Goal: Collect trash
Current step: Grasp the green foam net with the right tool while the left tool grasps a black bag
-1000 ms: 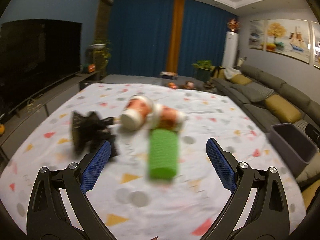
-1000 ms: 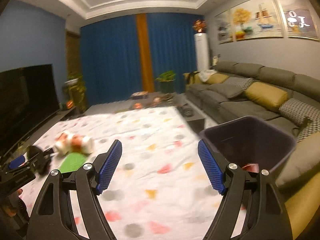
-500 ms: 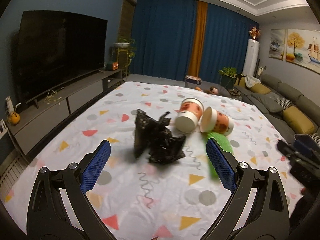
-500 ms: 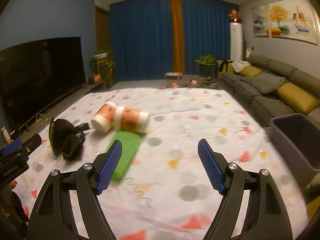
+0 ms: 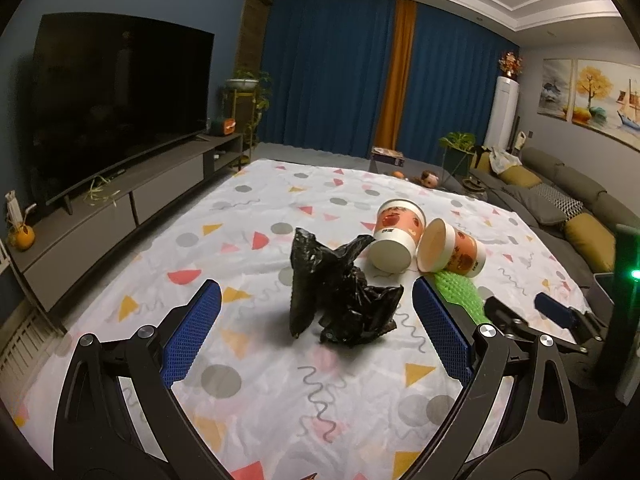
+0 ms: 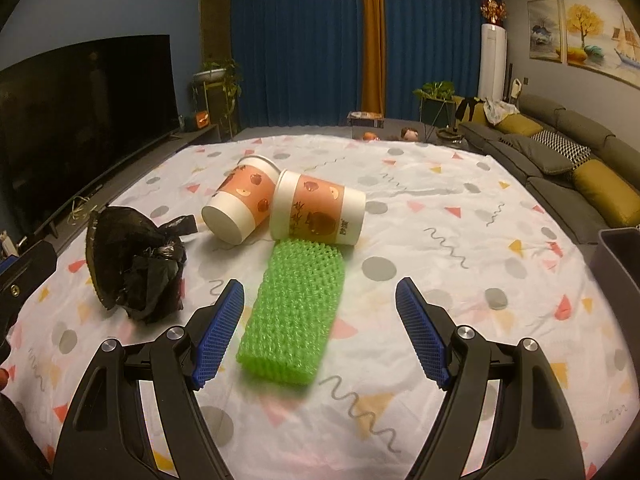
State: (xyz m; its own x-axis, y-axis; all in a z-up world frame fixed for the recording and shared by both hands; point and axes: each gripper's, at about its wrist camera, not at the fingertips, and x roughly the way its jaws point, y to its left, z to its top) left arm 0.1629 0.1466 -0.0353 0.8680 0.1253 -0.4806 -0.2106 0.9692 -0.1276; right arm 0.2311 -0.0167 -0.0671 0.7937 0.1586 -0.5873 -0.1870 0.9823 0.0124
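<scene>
On a white patterned sheet lie a crumpled black plastic bag (image 5: 340,296) (image 6: 136,264), two tipped orange-and-white paper cups (image 5: 396,236) (image 6: 240,208) (image 5: 452,250) (image 6: 320,210), and a green foam net sleeve (image 6: 296,312) (image 5: 460,292). My left gripper (image 5: 316,336) is open, with the black bag just ahead between its blue pads (image 5: 192,336) and untouched. The right gripper (image 6: 320,332) is open too, and the near end of the green sleeve lies between its fingers, apart from the pads. The right gripper (image 5: 532,316) also shows at the right edge of the left wrist view.
A dark grey bin (image 6: 620,256) stands at the sheet's right edge. A grey sofa with yellow cushions (image 6: 580,168) runs along the right wall. A TV on a low cabinet (image 5: 112,184) lines the left. Plants and small items sit beyond the sheet's far edge.
Both grippers swung left across the sheet. The left view went from the green sleeve to the black bag; the right view went from the bin to the sleeve and cups, and closer.
</scene>
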